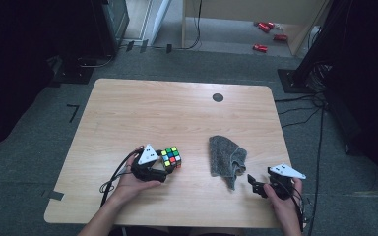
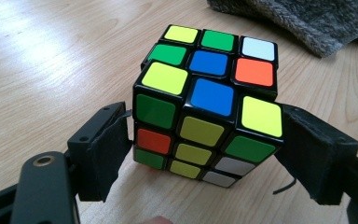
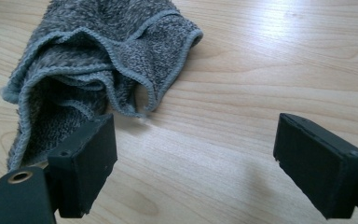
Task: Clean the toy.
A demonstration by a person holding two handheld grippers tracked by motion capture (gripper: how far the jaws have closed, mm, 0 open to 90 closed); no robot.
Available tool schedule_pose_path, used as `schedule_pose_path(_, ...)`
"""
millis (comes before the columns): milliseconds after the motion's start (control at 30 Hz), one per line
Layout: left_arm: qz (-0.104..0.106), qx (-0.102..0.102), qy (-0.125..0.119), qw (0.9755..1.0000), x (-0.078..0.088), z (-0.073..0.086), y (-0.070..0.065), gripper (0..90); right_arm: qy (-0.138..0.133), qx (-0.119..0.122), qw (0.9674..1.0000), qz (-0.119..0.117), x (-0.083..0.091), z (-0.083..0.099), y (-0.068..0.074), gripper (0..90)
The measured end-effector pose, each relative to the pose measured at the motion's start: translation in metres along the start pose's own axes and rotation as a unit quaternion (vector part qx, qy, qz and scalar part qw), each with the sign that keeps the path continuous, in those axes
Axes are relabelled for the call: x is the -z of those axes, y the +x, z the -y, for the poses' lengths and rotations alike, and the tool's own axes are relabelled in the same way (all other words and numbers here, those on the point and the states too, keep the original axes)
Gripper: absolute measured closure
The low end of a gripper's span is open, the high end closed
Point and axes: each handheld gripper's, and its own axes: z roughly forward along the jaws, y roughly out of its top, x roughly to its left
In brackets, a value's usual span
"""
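Resting on wooden worktop [image 1: 128,108], near front-left part: puzzle cube [image 2: 205,102], top layer twisted a bit. Straddling it w/ left claw [image 2: 200,149], jaws spread on both sides of cube, left pad just beside its face, right pad maybe touching corner, cannot tell exactly. Lying to right of cube, well apart: crumpled grey cloth [image 3: 88,60]. Hovering low just beside cloth's near end w/ right claw [image 3: 193,163], jaws spread wide, nothing between, only bare wood.
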Motion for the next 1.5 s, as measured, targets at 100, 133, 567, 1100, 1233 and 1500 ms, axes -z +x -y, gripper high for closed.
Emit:
schedule_pose_path(100, 0.001, 0.004, 0.015, 0.9999, -0.003, -0.002, 0.001, 20.7, -0.002, -0.005, 1.0000, 0.001, 0.001, 0.001, -0.004, 13.8)
schedule_pose_path(133, 0.003, 0.004, 0.021, 0.9998, -0.005, -0.002, 0.001, 20.7, -0.001, -0.006, 1.0000, 0.002, 0.002, 0.001, -0.005, 13.8)
schedule_pose_path(567, -0.003, -0.032, 0.070, 0.9970, -0.015, -0.004, -0.003, 35.1, 0.003, -0.011, 0.9999, 0.000, 0.001, 0.004, -0.008, 14.0)
schedule_pose_path(1100, -0.005, 0.018, 0.049, 0.9986, 0.002, 0.002, 0.006, 16.8, 0.007, -0.003, 1.0000, 0.004, 0.002, 0.008, -0.013, 13.8)
schedule_pose_path(1233, -0.013, 0.027, 0.028, 0.9992, 0.021, 0.011, 0.014, 14.9, 0.013, 0.006, 0.9998, 0.014, 0.002, 0.009, -0.014, 13.8)
schedule_pose_path(1500, -0.033, 0.064, 0.009, 0.9974, 0.065, 0.031, 0.031, 14.0, 0.030, 0.023, 0.9990, 0.024, -0.002, 0.012, -0.014, 13.7)
